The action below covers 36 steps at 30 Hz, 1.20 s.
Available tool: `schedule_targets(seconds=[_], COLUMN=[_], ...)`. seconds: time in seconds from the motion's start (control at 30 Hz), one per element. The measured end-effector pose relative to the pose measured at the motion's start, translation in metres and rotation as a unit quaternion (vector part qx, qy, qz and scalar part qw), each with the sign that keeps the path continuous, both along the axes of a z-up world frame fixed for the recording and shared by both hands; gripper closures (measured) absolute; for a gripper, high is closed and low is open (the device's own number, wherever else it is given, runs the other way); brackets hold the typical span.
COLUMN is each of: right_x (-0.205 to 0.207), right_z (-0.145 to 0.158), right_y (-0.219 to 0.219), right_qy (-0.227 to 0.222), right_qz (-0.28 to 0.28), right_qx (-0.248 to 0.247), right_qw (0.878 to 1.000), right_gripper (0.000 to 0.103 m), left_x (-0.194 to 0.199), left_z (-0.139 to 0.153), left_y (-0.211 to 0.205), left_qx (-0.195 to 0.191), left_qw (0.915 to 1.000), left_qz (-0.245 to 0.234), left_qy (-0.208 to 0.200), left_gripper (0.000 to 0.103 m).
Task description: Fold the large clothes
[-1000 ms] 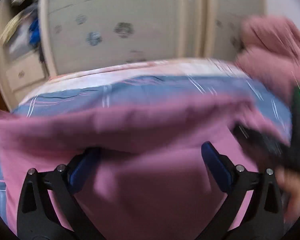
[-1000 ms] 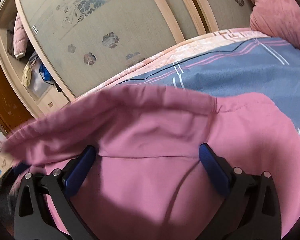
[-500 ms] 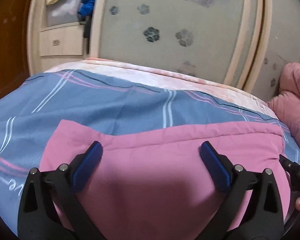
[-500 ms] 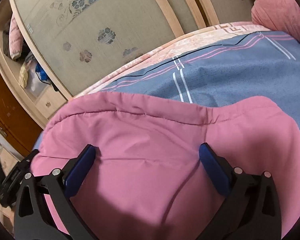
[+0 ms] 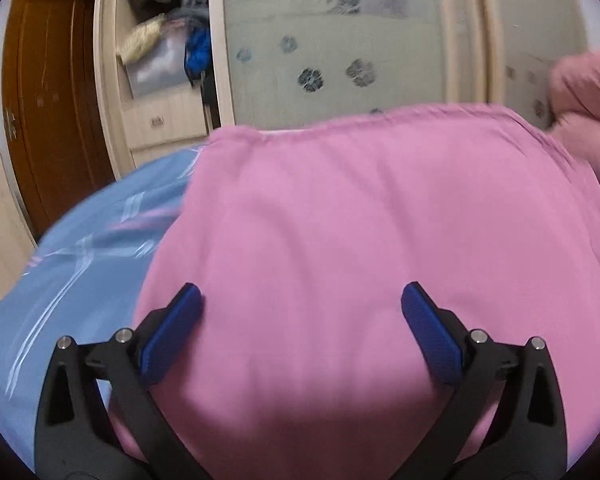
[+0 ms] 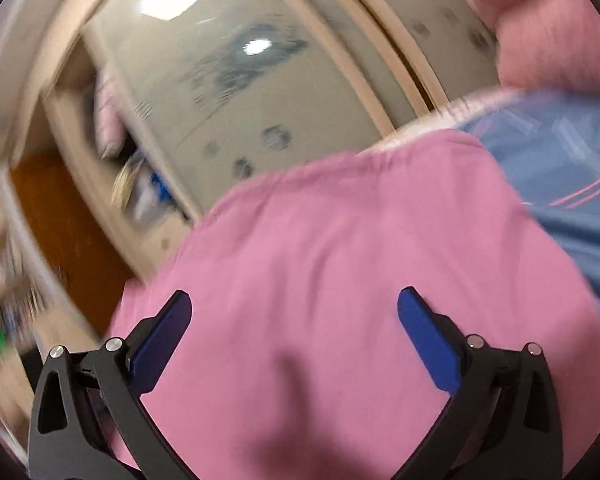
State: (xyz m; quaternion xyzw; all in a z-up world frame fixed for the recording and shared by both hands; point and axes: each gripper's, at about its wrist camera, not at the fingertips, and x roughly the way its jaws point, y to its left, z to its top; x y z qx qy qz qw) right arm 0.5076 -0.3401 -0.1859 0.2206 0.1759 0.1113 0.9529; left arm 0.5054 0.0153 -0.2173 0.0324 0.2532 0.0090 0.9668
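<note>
From the left wrist, the left gripper (image 5: pixel 300 320) hangs with its blue pads spread wide and nothing pinched between them, over the pink garment (image 5: pixel 360 240), which lies folded in a broad slab on the blue striped bedsheet (image 5: pixel 80 264). Behind stand the sliding wardrobe door (image 5: pixel 340 40) with flower prints, an open shelf with bundled fabric (image 5: pixel 164 40) and a pink pillow (image 5: pixel 584 96) at the right edge. The risk, as I judge it: with neither gripper holding cloth, the fold rests only on its own weight, and a pad dragging across the top layer could pull it askew or rumple the near edge

From the right wrist, the right gripper (image 6: pixel 294 326) is likewise released, pads apart above the same garment (image 6: pixel 340 260), with bedsheet (image 6: pixel 572 168) showing to the right. The view is badly smeared, so a blind pinch might catch the sheet along with the garment

No brand, label or legible writing shows in either view
</note>
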Motion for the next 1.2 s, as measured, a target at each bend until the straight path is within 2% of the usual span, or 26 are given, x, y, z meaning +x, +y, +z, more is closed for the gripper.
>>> schedule_targets(seconds=[0.03, 0.07, 0.1, 0.13, 0.23, 0.3, 0.33, 0.4, 0.53, 0.63, 0.7, 0.77, 0.87, 1.0, 1.07, 1.2], right_x=[-0.025, -0.064, -0.093, -0.116, -0.170, -0.205, -0.228, -0.253, -0.304, -0.345, -0.363, -0.378, -0.396, -0.414, -0.424, -0.446], right_z=[-0.001, 0.002, 0.002, -0.004, -0.031, -0.024, -0.020, -0.023, -0.024, -0.020, -0.016, -0.008, 0.015, 0.067, 0.094, 0.139], right_y=[0.002, -0.009, -0.021, -0.030, -0.044, -0.039, -0.028, -0.008, 0.028, 0.031, 0.035, 0.040, 0.055, 0.076, 0.087, 0.100], right_qy=[-0.016, -0.042, -0.037, -0.004, 0.090, 0.079, 0.080, 0.099, 0.134, 0.163, 0.186, 0.203, 0.207, 0.178, 0.161, 0.120], right_qz=[0.000, -0.021, -0.049, -0.057, -0.049, -0.069, -0.083, -0.082, -0.081, -0.076, -0.070, -0.069, -0.067, -0.057, -0.065, -0.075], right_qx=[-0.001, 0.028, 0.055, 0.079, 0.131, 0.099, 0.051, -0.003, -0.116, -0.121, -0.125, -0.143, -0.180, -0.221, -0.248, -0.251], right_qw=[1.000, 0.999, 0.997, 0.995, 0.986, 0.989, 0.992, 0.992, 0.981, 0.976, 0.972, 0.966, 0.959, 0.957, 0.953, 0.958], right_gripper=[0.001, 0.001, 0.001, 0.001, 0.001, 0.001, 0.001, 0.001, 0.001, 0.001, 0.001, 0.001, 0.001, 0.001, 0.001, 0.001], left_x=[-0.024, -0.045, -0.065, -0.088, -0.140, -0.171, -0.192, -0.221, -0.285, -0.342, -0.366, -0.388, -0.415, -0.440, -0.449, -0.461], left_z=[0.004, 0.009, 0.012, 0.010, -0.002, -0.005, -0.006, -0.009, -0.028, -0.029, -0.026, -0.020, 0.013, 0.083, 0.109, 0.158], left_y=[0.007, 0.016, 0.024, 0.034, 0.057, 0.065, 0.067, 0.060, 0.024, 0.012, 0.009, 0.009, 0.007, 0.009, 0.010, 0.011], left_qx=[-0.015, -0.035, -0.051, -0.073, -0.145, -0.162, -0.156, -0.130, -0.043, -0.004, 0.000, -0.001, -0.011, -0.031, -0.033, -0.049], left_qw=[0.9999, 0.9993, 0.9984, 0.9969, 0.9887, 0.9856, 0.9860, 0.9890, 0.9953, 0.9978, 0.9960, 0.9914, 0.9902, 0.9948, 0.9962, 0.9964], left_qz=[-0.001, 0.006, 0.016, 0.025, 0.017, 0.030, 0.048, 0.063, 0.036, 0.024, 0.014, 0.005, -0.002, -0.007, -0.007, 0.001], left_qy=[-0.003, -0.011, -0.019, -0.017, 0.032, 0.039, 0.036, 0.034, 0.079, 0.062, 0.088, 0.131, 0.139, 0.097, 0.081, 0.069], left_gripper=[0.002, 0.002, 0.002, 0.002, 0.002, 0.002, 0.002, 0.002, 0.002, 0.002, 0.002, 0.002, 0.002, 0.002, 0.002, 0.002])
